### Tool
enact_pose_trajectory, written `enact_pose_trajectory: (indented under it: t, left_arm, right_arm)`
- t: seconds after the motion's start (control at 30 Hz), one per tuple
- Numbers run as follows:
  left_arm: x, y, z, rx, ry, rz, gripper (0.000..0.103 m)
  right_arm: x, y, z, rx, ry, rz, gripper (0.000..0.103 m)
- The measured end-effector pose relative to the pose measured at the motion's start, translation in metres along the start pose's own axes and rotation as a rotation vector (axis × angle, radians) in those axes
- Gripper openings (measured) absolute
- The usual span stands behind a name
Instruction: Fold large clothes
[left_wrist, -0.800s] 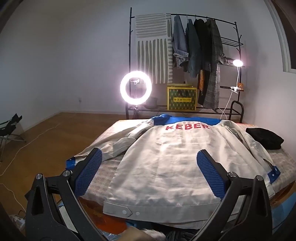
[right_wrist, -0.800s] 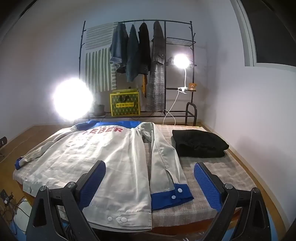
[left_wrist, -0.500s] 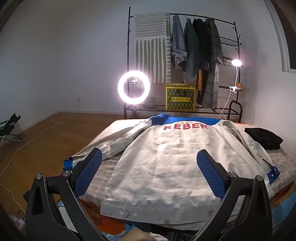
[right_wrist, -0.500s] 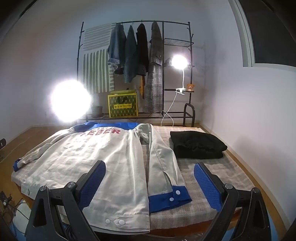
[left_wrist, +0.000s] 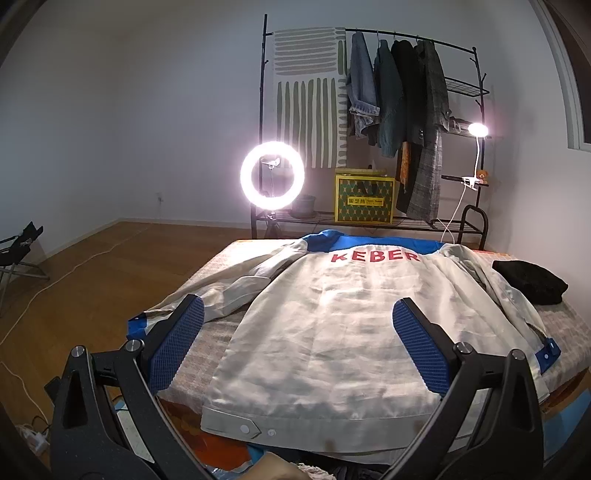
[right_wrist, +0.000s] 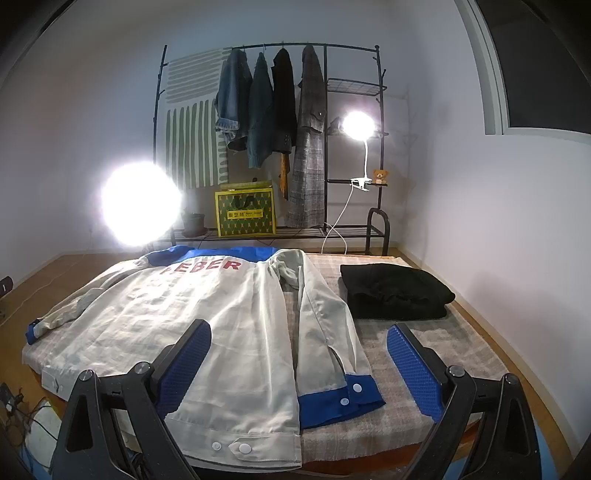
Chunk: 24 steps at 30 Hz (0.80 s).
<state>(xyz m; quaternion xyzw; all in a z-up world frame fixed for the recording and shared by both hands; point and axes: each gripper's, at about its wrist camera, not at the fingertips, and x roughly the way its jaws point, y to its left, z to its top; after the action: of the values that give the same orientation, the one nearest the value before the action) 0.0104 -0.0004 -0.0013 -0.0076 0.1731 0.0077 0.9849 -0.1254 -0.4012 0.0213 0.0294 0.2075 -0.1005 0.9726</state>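
You're holding both grippers, L (left_wrist: 295, 347) & R (right_wrist: 299, 365), wide apart and empty, above the jacket's hem. The jacket (left_wrist: 343, 317) is lying back-up, unfolded, beside a folded black garment (right_wrist: 397, 293). Next, prob. grabbing a sleeve cuff (right_wrist: 338, 400) to fold inward.

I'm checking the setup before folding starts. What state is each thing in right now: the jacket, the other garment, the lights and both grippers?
White jacket with blue collar and red lettering: unfolded, spread back-up on the bed.
Black garment: folded, lying beside the jacket.
Round ring light: on.
Clip-on lamp: on.
Left gripper: fingers open, holding nothing.
Right gripper: fingers open, holding nothing.
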Motion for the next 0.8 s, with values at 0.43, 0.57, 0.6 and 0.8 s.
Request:
enact_pose_trajectory:
  t: [0.43,0.57,0.6,0.8]
  left_arm:
    - [-0.0023,0.0064,0.0086,-0.002,-0.010,0.004,0.103]
    - [-0.0020,0.0073,0.0080,0.000,-0.010,0.004,0.103]
    - [-0.0019,0.0080,0.0084,0.000,-0.010,0.005,0.103]
    - [-0.0010,0.0079,0.0092,0.002,-0.010,0.004,0.103]
  right_arm:
    - [-0.0010,-0.0004,0.0041,-0.001,-0.007,0.002,0.097]
    - [-0.0013,-0.0008,0.0047,-0.004,-0.011,-0.002,0.097]
    - [-0.0013,-0.0011,0.0047,-0.005,-0.010,-0.001,0.097]
    - [-0.0012,-0.0013,0.0043,-0.003,-0.009,-0.002,0.097]
